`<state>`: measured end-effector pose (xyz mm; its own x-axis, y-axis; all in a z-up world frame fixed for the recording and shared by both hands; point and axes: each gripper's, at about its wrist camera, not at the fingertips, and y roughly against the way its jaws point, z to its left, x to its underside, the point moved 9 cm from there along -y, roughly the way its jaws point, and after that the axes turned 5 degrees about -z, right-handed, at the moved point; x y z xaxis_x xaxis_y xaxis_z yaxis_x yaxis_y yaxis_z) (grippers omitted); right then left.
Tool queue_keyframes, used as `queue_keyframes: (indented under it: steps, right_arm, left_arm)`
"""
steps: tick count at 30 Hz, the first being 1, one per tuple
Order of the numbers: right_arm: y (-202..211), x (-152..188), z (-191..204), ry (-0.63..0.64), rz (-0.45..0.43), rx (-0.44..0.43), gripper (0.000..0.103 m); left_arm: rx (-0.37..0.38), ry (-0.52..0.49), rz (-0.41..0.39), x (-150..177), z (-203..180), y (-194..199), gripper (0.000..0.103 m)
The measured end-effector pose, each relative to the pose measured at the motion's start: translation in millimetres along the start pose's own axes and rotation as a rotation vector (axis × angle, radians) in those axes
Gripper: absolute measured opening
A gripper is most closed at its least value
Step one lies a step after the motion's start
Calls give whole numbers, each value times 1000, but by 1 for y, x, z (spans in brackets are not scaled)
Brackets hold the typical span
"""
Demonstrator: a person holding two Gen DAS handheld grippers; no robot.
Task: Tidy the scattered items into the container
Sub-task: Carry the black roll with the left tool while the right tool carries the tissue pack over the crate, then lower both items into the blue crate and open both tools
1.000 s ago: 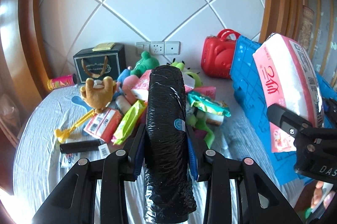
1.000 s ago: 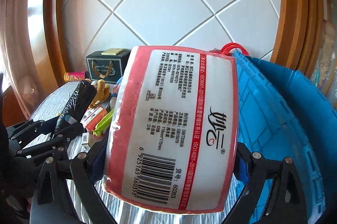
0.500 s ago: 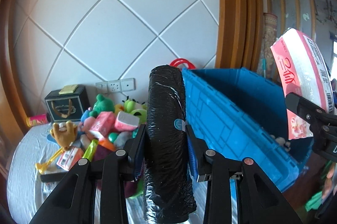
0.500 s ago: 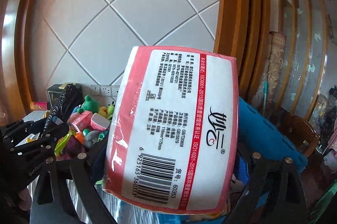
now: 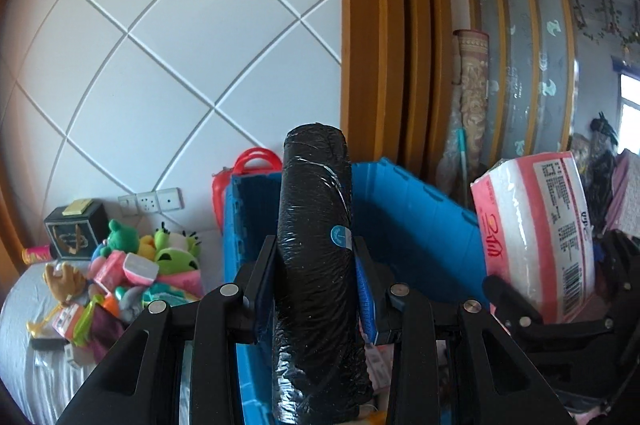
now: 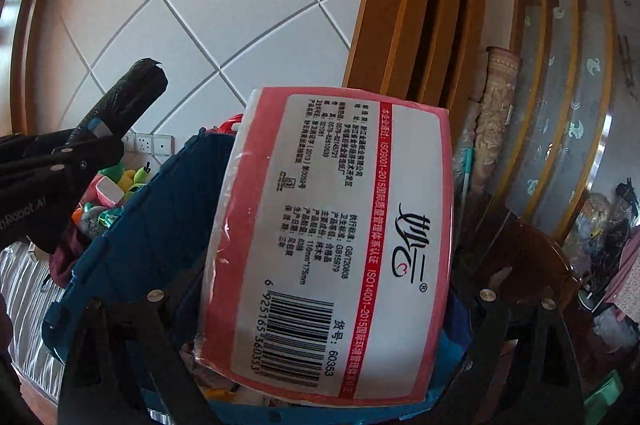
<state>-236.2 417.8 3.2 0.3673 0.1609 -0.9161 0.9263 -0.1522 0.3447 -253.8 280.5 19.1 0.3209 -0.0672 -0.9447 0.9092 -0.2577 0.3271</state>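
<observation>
Left tongs [image 5: 316, 289] clamp black roll [image 5: 316, 225], right tongs [image 6: 320, 305] clamp tissue pack [image 6: 332, 245]; blue bin [image 5: 420, 225] below both, lower inside before releasing.

Probably a home bedroom: plush toys [image 5: 168, 249] heaped on a bed [image 5: 24, 325] against a padded headboard wall [image 5: 160, 65].

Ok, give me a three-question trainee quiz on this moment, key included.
1. True or false: the left gripper is clamped on a black plastic-wrapped roll.
2. What does the right gripper hold? A) a green frog plush B) a pink tissue pack C) a red case
3. Fill in: both held items are over the blue ____.

Key: 1 true; 2 B; 3 crate.
</observation>
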Motion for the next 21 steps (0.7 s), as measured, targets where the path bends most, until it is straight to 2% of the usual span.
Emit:
queue_keyframes:
  steps: [4, 8, 15, 21]
  right_arm:
    - [-19, 19, -19, -15, 49, -30, 94]
    - [-32, 25, -24, -10, 70, -60, 94]
    - [-44, 29, -28, -7, 91, -88, 94]
    - [-53, 53, -33, -12, 186, -103, 96]
  left_arm:
    - [-33, -20, 87, 15, -27, -17, 34]
    - [-64, -18, 168, 35, -31, -32, 34]
    - [-76, 2, 279, 63, -33, -48, 34]
    - [-75, 30, 403, 89, -32, -56, 34]
